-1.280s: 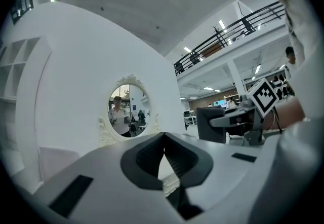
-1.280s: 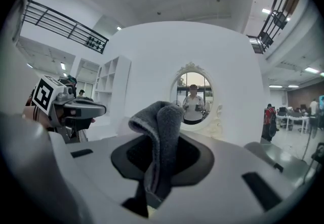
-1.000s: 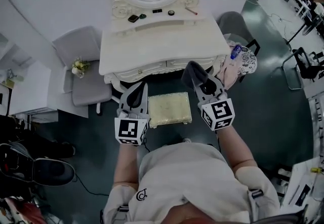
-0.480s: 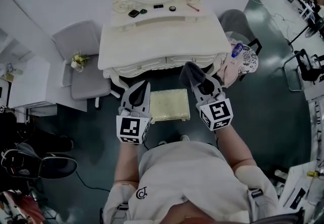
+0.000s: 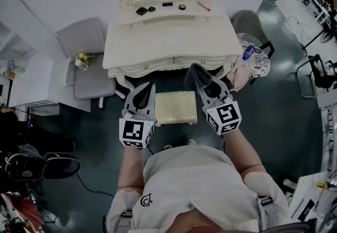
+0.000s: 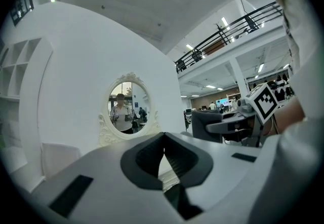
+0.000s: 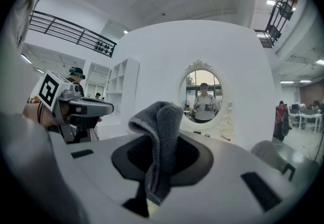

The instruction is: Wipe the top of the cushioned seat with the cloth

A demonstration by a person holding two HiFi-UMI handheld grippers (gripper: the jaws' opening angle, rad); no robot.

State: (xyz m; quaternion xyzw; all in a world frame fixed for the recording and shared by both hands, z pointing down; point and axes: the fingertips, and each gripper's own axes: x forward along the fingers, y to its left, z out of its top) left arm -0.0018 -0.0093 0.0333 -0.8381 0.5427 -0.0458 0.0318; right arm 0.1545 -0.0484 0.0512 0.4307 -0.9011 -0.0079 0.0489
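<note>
Holding: your right gripper (image 5: pixel 206 85) is clamped on the cloth (image 7: pixel 161 132). A grey fold stands up between the jaws, so a pad of it is free to rub with.
Left gripper (image 5: pixel 145 94): its jaws are pressed together on nothing, and you carry it beside the seat, out of the cloth's way.
Seat (image 5: pixel 175 107): it stands just in front of the table (image 5: pixel 168 42), between your two grippers, with its top bare.
Next: wiping seems not yet begun, so you likely need to lower the cloth onto the top.
</note>
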